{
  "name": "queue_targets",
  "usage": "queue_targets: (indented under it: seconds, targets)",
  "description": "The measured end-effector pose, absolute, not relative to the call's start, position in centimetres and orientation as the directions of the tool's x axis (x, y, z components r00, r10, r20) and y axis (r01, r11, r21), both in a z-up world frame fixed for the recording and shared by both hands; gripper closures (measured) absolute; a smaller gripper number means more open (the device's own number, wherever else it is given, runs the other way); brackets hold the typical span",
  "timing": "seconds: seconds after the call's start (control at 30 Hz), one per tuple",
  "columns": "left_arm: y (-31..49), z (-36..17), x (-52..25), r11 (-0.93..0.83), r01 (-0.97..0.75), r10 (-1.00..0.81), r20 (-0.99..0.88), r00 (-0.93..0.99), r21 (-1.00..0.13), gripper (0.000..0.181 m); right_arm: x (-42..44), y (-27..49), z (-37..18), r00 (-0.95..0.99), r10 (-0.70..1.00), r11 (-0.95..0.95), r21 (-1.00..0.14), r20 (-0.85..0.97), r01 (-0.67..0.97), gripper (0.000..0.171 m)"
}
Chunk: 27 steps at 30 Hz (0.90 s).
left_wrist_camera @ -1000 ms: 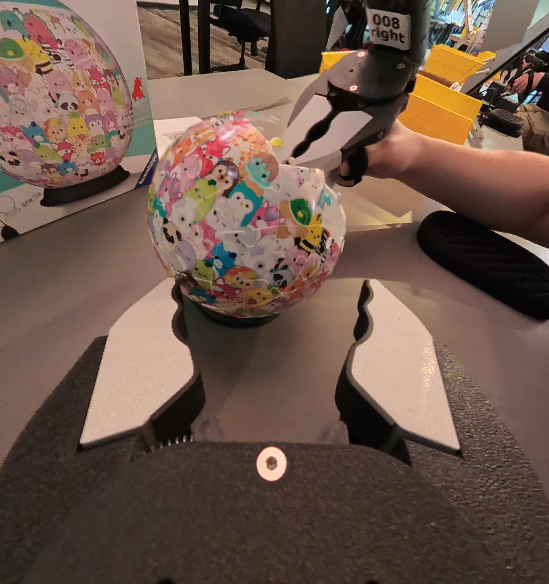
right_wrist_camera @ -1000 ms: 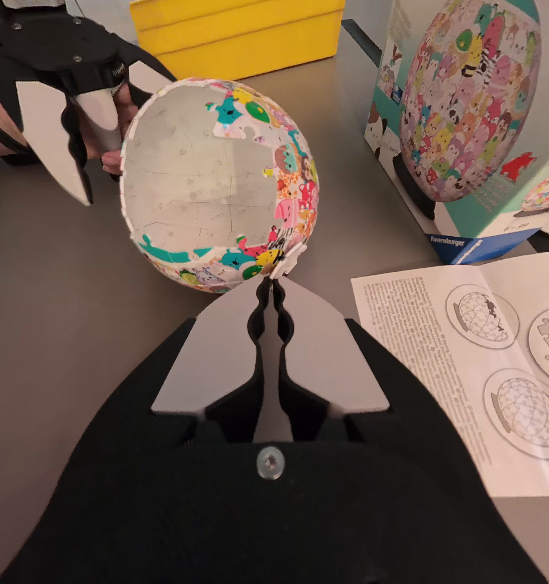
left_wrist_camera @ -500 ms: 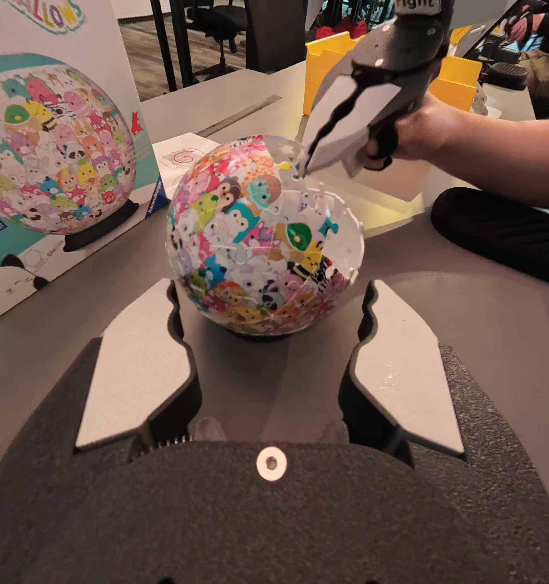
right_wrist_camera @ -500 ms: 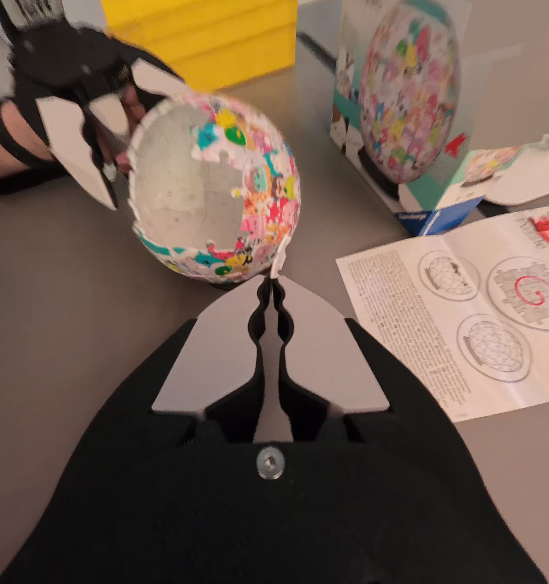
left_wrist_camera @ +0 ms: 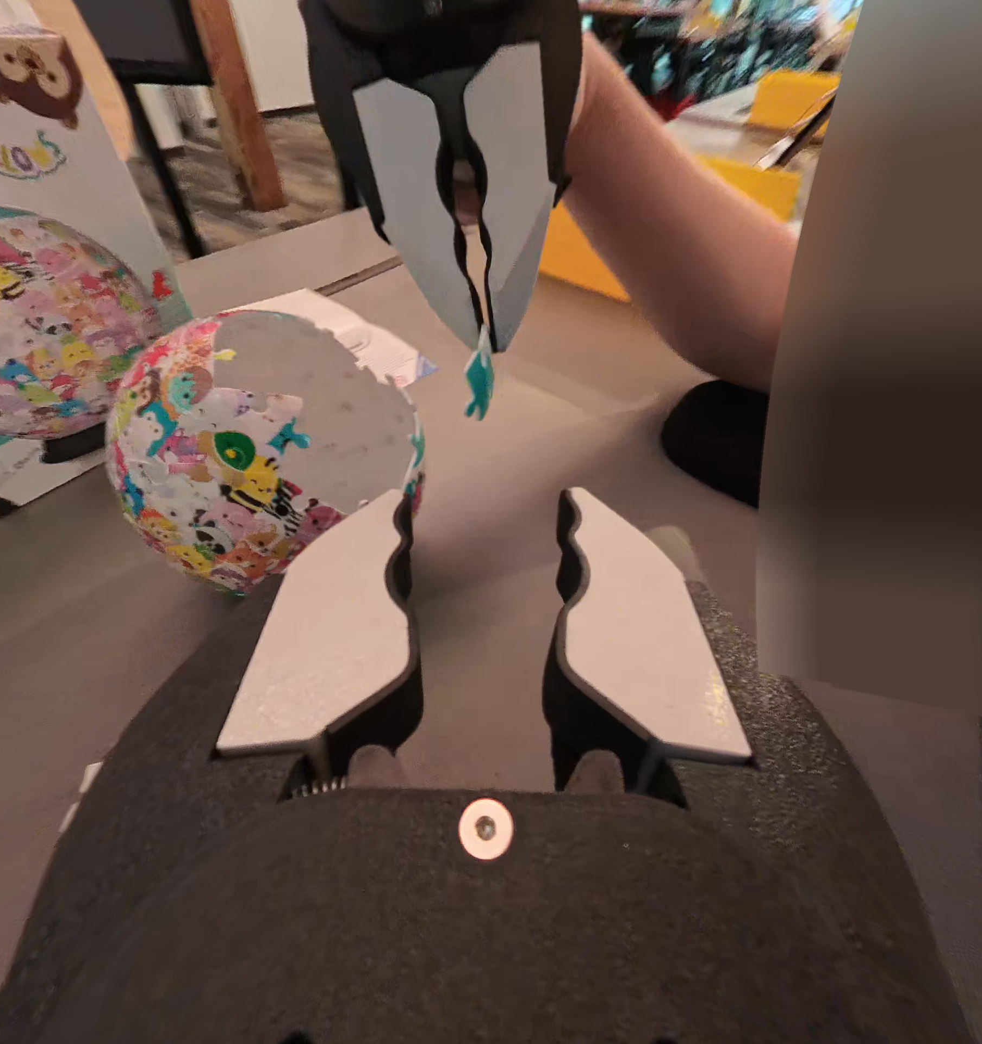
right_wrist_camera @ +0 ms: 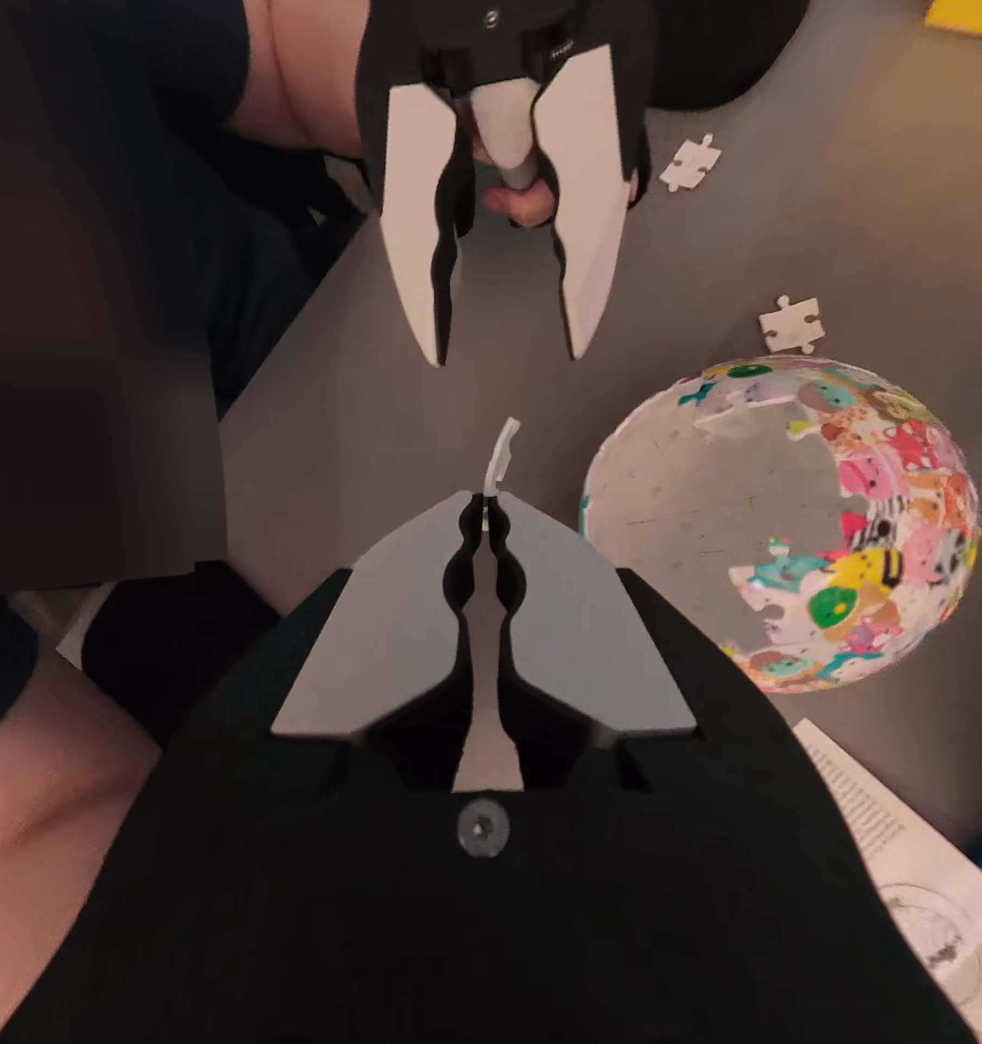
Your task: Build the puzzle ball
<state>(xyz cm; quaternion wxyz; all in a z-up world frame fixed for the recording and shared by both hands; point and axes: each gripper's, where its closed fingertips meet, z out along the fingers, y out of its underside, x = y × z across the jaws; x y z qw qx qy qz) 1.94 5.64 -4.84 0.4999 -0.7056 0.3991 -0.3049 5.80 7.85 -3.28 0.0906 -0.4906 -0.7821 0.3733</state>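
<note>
My right gripper [right_wrist_camera: 486,496] is clamped on a single puzzle piece [right_wrist_camera: 500,455], pinched at the very tips. From the left wrist cam the same piece [left_wrist_camera: 478,379] hangs teal-side out below the right gripper [left_wrist_camera: 480,339], held up in the air, clear of the table [left_wrist_camera: 54,610].

Left gripper [left_wrist_camera: 480,503] has its jaws apart w/ nothing between them. In the right cam it [right_wrist_camera: 503,356] points straight at the held piece, tips near it but not touching.

Puzzle ball [left_wrist_camera: 251,446] sits on the table, left of both grippers in the left cam; its lower right edge is hidden behind my left finger, contact unclear. It's part-built: a big gap shows the grey inside. In the right cam the ball [right_wrist_camera: 782,525] is right of the piece, apart from it.

Two loose pieces lie pale side up on the far side of the ball [right_wrist_camera: 791,325] [right_wrist_camera: 691,162]. Box [left_wrist_camera: 42,316] stands far left.
</note>
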Motion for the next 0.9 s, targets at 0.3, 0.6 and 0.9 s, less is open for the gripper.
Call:
queue_targets:
  seconds: [0.3, 0.6, 0.9]
  targets:
    - [9.1, -4.5, 3.7, -0.211, -0.287, -0.79, -0.01, 0.613, -0.935, 0.151, 5.1, 9.6, -4.7, -0.577, 0.79, 0.288, -0.707, -0.205, 0.646, 0.168]
    - [10.1, -5.0, 4.4, -0.305, -0.312, -0.809, 0.072, 0.583, -0.9, 0.171, 4.8, 10.3, -5.8, -0.617, 0.757, 0.34, -0.677, -0.214, 0.652, 0.168]
    - [10.5, -5.3, 4.2, -0.314, -0.379, -0.811, 0.038, 0.584, -0.871, 0.174, 4.8, 10.6, -5.3, -0.626, 0.746, 0.311, -0.713, -0.227, 0.629, 0.168]
